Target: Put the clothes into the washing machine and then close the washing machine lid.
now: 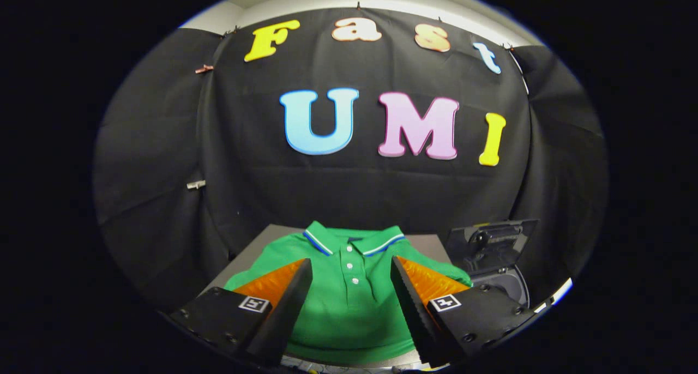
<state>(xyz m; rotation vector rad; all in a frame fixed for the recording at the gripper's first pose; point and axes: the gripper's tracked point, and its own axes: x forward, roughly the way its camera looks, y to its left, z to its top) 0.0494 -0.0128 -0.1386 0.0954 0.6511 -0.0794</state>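
Note:
A green polo shirt with a blue-and-white striped collar lies spread flat on a grey table, collar toward the booth's wall. My gripper hangs above the shirt, open, its two fingers wide apart on either side of the button placket and touching nothing. To the right of the shirt, beyond my right finger, stands a small dark washing machine with its lid raised upright and the drum opening showing below it.
The table's grey top shows past the shirt's collar and ends close to the black cloth wall. A metal clip sticks out of the cloth at the left.

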